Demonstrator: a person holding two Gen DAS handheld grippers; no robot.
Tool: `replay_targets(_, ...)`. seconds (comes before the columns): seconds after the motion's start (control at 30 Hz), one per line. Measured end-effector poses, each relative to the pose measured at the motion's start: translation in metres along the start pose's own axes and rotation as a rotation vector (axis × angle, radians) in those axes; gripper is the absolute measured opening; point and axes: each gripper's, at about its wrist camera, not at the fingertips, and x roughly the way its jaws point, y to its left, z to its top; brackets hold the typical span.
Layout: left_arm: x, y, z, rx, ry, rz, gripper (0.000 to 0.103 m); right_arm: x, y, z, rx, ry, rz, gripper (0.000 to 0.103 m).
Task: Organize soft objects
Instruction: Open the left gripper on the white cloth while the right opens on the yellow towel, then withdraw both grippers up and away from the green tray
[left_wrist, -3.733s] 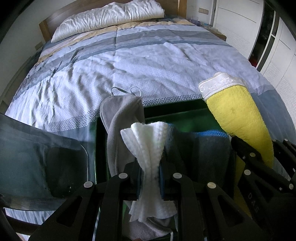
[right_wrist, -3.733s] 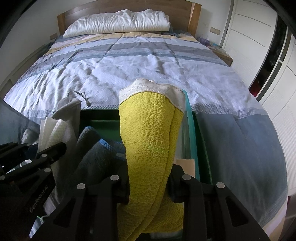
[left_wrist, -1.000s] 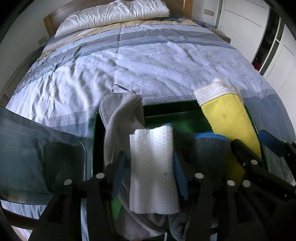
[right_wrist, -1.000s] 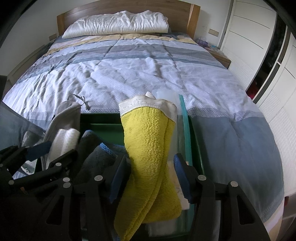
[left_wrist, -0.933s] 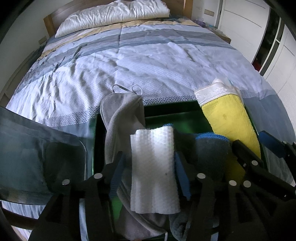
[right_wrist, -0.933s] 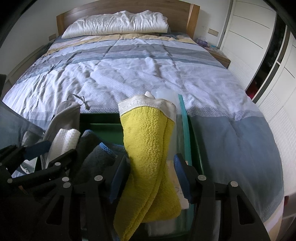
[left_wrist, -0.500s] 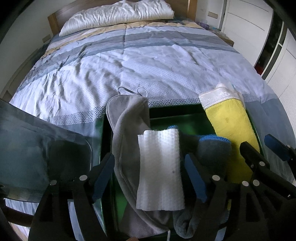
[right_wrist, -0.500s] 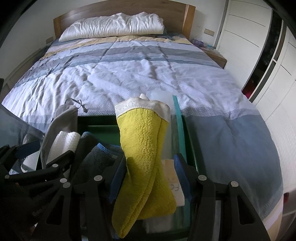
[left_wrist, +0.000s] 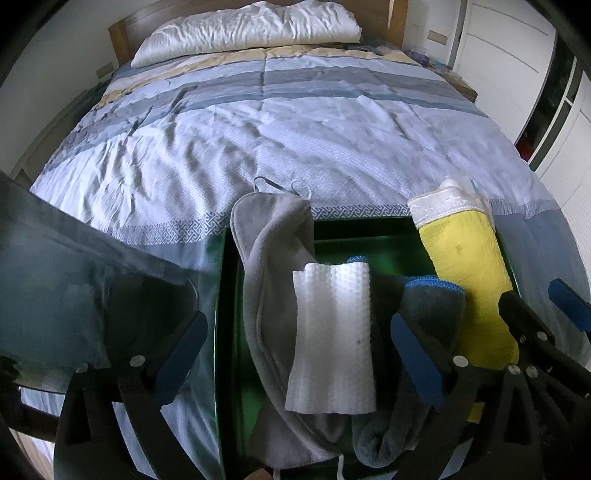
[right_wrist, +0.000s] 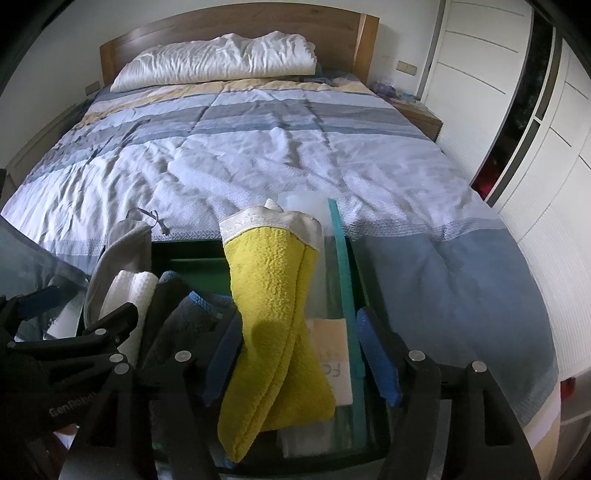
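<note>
A green bin (left_wrist: 354, 225) at the foot of the bed holds several cloths standing side by side. A white waffle cloth (left_wrist: 332, 339) lies on a light grey cloth (left_wrist: 269, 258), between the wide-apart fingers of my left gripper (left_wrist: 299, 354). Its jaws are opening and neither pad touches the cloth. A dark grey towel with a blue edge (left_wrist: 432, 306) sits to the right of it. The yellow towel (right_wrist: 273, 295) stands folded between the fingers of my right gripper (right_wrist: 301, 362). Those jaws are opening too, and the right pad is clear of the towel.
The bed's striped quilt (right_wrist: 258, 155) stretches beyond the bin, with a white pillow (right_wrist: 218, 59) at the headboard. White wardrobe doors (right_wrist: 480, 92) stand on the right. A dark translucent lid (left_wrist: 74, 277) leans left of the bin. A teal-edged clear panel (right_wrist: 341, 277) lines the bin's right side.
Both grippers' jaws have spread apart. The left one has let go of the white cloth, which has flattened out. The right one has released the yellow towel, which stays standing in the bin.
</note>
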Motion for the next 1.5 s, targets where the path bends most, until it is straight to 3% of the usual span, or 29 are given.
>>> replay_targets(0.47, -0.011, 0.005, -0.004, -0.083, -0.006, 0.036, 0.101, -0.011, -0.004, -0.003, -0.012, -0.007, -0.002, 0.074)
replay_targets(0.8, -0.022, 0.011, -0.017, -0.204, 0.002, 0.045, 0.101, -0.019, -0.007, -0.005, -0.011, -0.007, -0.019, 0.078)
replay_targets(1.17, -0.03, 0.01, -0.025, -0.301, 0.018, 0.002, 0.101, -0.025, -0.011, -0.006, -0.013, -0.022, -0.065, 0.085)
replay_targets(1.5, -0.049, 0.0, -0.04, -0.276, 0.002, -0.054, 0.101, -0.035, -0.022, -0.016, 0.045, -0.046, -0.109, 0.092)
